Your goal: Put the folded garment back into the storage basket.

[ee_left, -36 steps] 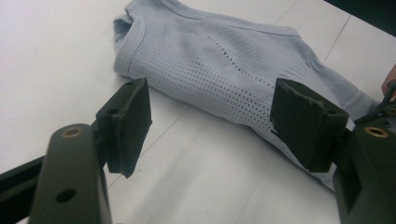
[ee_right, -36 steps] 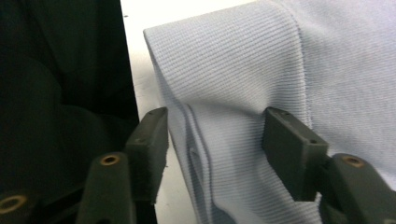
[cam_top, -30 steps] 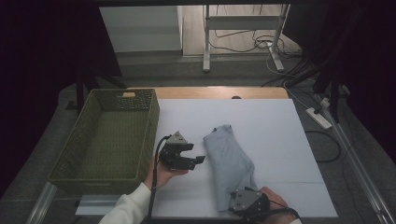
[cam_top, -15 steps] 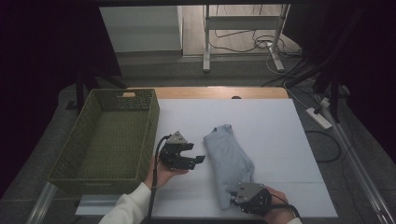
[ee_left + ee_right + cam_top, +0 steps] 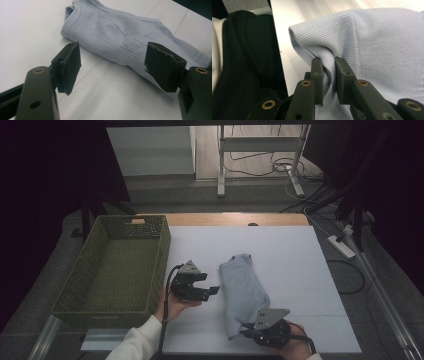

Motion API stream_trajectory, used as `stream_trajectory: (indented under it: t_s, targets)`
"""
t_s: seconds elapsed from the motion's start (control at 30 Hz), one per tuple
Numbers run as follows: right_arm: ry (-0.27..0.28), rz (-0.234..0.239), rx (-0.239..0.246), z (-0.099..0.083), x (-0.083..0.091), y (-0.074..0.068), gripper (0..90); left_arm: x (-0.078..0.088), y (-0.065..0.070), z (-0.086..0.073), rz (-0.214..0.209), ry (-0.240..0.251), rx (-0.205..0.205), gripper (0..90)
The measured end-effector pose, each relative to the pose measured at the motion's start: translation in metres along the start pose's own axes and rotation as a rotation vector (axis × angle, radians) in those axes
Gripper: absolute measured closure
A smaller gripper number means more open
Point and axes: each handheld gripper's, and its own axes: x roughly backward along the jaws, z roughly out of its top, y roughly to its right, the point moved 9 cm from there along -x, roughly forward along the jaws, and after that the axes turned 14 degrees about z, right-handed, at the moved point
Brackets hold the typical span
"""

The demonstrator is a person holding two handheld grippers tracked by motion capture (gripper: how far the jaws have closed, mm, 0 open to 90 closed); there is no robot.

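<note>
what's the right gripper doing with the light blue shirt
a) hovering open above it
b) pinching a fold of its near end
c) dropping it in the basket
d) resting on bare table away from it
b: in the right gripper view, the right gripper has just been closing, and its jaws squeeze a fold of the light blue shirt.

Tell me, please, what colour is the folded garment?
Pale blue garment, clearest in the left gripper view.

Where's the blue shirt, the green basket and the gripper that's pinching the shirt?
blue shirt [image 5: 244, 285], high view, middle of the folded cloth
green basket [image 5: 162, 251], high view, its right wall
right gripper [image 5: 328, 72], right gripper view, between its jaws, shut on the shirt's hem
</note>
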Motion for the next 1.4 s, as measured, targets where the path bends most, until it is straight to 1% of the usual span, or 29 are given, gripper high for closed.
stream_trajectory:
  t_s: [0.13, 0.33, 0.4, 0.6, 0.77, 0.93, 1.0, 1.17, 1.4]
  targets:
    - [0.012, 0.018, 0.009, 0.005, -0.002, -0.005, 78.5, 0.0, -0.001, 0.0, 0.001, -0.001, 0.003, 29.6]
    - [0.052, 0.038, 0.014, 0.015, -0.001, -0.011, 78.6, 0.0, -0.003, 0.0, 0.004, 0.003, 0.009, 29.6]
    - [0.053, 0.036, 0.017, 0.016, 0.0, -0.011, 78.7, 0.0, -0.004, 0.0, 0.003, 0.003, 0.012, 29.6]
    - [0.053, 0.045, 0.014, 0.015, -0.001, -0.012, 78.7, -0.001, -0.004, 0.001, 0.004, 0.002, 0.013, 29.6]
    - [0.052, 0.055, 0.022, 0.016, -0.003, -0.015, 78.6, -0.003, -0.003, 0.002, 0.003, 0.002, 0.013, 29.5]
    - [0.046, 0.057, 0.02, 0.014, -0.004, -0.016, 78.6, -0.01, -0.001, 0.005, 0.004, -0.004, 0.005, 29.4]
    - [0.052, 0.064, 0.012, 0.013, -0.004, -0.017, 78.6, -0.014, 0.001, 0.007, 0.001, -0.004, 0.004, 29.5]
    - [0.047, 0.062, 0.018, 0.013, -0.004, -0.018, 78.6, -0.021, 0.005, 0.012, -0.001, -0.007, -0.001, 29.2]
    - [0.041, 0.068, 0.019, 0.012, -0.005, -0.018, 78.6, -0.033, 0.005, 0.02, 0.005, -0.012, 0.002, 28.6]
